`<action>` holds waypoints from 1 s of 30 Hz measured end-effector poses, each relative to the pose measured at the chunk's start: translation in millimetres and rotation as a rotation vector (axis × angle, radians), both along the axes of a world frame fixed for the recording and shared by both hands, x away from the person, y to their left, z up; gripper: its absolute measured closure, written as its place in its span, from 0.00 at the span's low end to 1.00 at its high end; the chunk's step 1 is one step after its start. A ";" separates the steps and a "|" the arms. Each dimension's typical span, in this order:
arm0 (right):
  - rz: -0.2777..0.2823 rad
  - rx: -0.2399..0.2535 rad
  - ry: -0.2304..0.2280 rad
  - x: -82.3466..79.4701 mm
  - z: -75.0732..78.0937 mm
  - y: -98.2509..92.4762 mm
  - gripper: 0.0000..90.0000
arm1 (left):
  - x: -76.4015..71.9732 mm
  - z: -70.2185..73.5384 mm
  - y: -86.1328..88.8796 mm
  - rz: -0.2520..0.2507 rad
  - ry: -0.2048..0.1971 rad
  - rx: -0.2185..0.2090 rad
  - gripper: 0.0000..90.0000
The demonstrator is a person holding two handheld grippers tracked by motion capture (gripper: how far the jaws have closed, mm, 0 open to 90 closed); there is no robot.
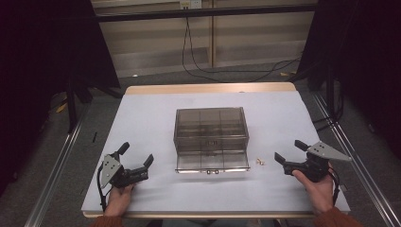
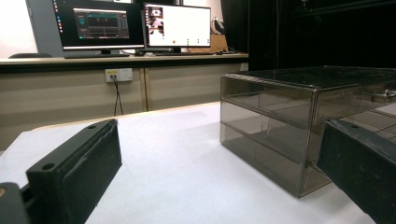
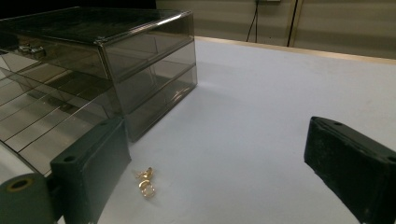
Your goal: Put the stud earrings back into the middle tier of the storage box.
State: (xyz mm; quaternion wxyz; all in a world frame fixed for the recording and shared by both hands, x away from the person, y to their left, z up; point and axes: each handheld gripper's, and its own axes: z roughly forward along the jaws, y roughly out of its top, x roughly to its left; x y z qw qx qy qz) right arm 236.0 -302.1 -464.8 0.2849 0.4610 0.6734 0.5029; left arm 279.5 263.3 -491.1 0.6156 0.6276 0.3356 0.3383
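One bench stands in the room, covered by a white sheet, with a strip of bare wood along its far edge. One smoky clear plastic drawer box sits at the middle of the bench, slightly toward the far edge. It has two tiers; the bottom drawer is pulled out toward the near edge, and its dividers are visible.

Two hand-held grippers are present. The left gripper is near the near left corner, held in the person's left hand, jaws spread wide and holding nothing. The right gripper is near the near right corner, held in the right hand, jaws likewise spread and holding nothing.

One small cluster of gold-coloured metal pieces lies on the sheet just beside the open drawer's right front corner, between box and right gripper; their number cannot be told. Two monitors stand on a counter beyond the bench.
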 end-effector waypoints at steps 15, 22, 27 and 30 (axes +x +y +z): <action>0.168 -0.125 0.208 5.8 23.4 15.8 0.49 | -0.1 0.3 -0.6 0.001 0.003 0.007 0.00; 0.310 -0.254 0.427 32.5 35.6 33.4 0.63 | 0.1 0.4 -0.1 0.002 0.000 0.013 0.00; 0.368 -0.313 0.515 46.1 36.5 45.1 0.71 | -0.2 0.1 -1.3 0.001 0.000 0.002 0.00; 0.430 -0.390 0.621 58.3 40.1 50.4 0.78 | -0.5 0.1 -1.2 0.003 -0.003 0.004 0.00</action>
